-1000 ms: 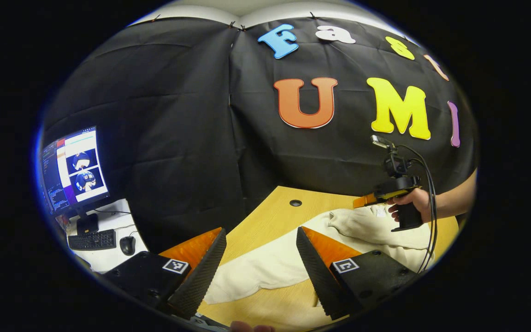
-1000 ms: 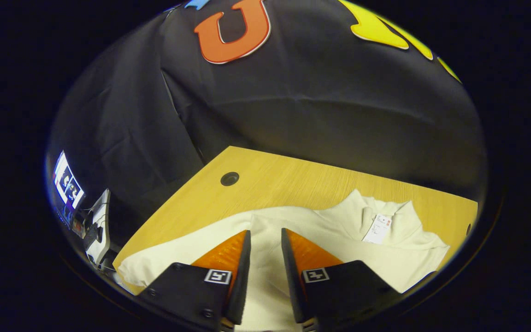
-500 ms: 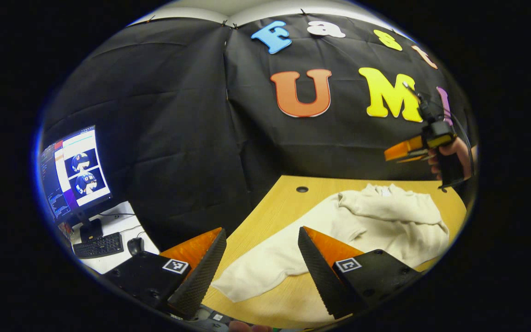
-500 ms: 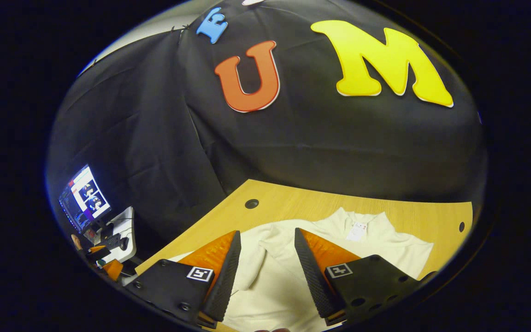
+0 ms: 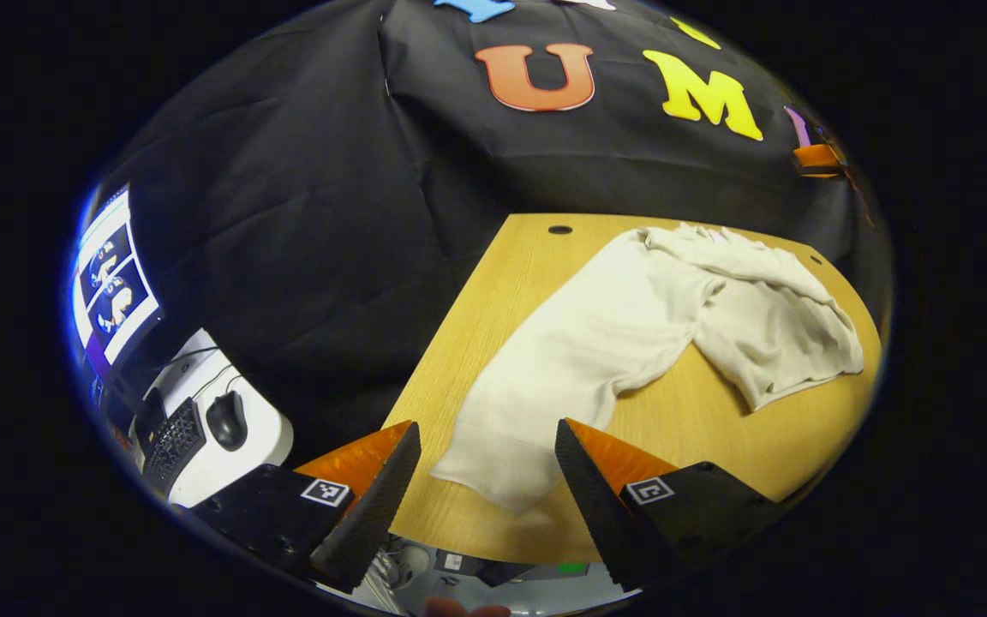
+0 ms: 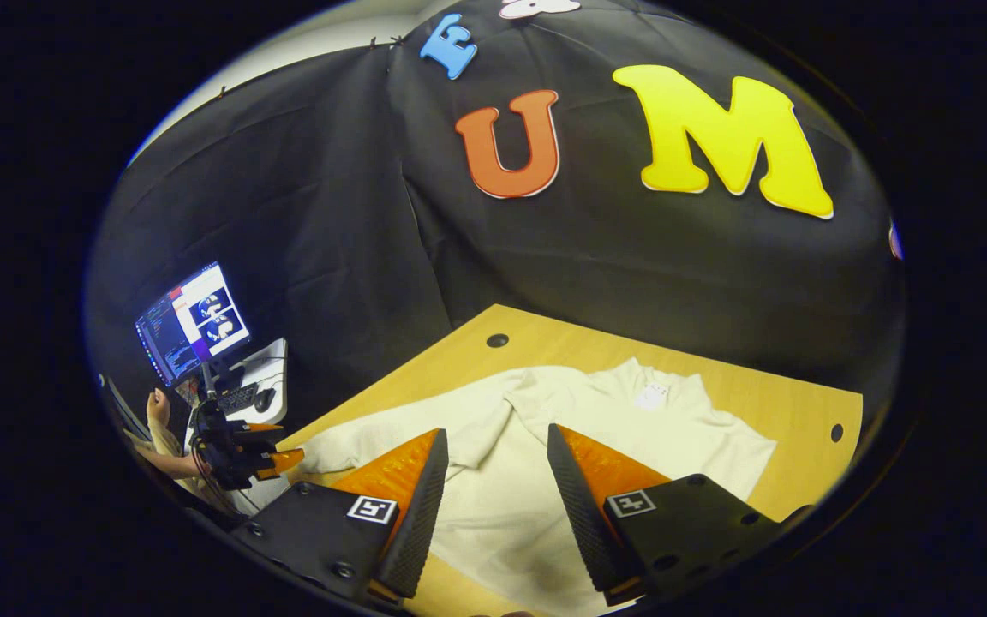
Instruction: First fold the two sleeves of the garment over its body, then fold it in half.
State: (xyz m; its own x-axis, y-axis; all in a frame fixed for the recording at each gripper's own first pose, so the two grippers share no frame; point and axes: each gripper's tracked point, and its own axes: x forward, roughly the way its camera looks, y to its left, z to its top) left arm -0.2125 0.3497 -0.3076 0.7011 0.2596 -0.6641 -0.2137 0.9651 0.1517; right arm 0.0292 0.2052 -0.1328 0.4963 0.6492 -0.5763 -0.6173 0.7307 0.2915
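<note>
One sleeve [image 5: 536, 386] of the garment [image 5: 673, 317] lies stretched flat across the table [image 5: 476, 317], running from the body toward the near edge, its cuff just short of that edge. The other sleeve [image 6: 459, 420] looks already laid over the body, a soft ridge crossing the chest below the collar, so the first fold seems half done.

The left gripper [image 5: 485, 480] hangs above the cuff with its fingers spread wide and nothing between them, tilted down at the table; that looks like lining up to pinch the cuff. The right gripper [image 6: 489, 497] is also spread and empty, poised over the body, probably clear of the cloth so as not to drag the fold it covers.

The garment is cream, a thick soft knit with rounded creases rather than sharp ones, and a small white tag at the neck; it should drape and sag when lifted by one end. The table is pale wood grain, smooth, with a round cable hole [image 5: 559, 230] beyond the collar. Both grippers' fingers are wedge-shaped with ribbed inner faces, suited to nipping cloth.
</note>
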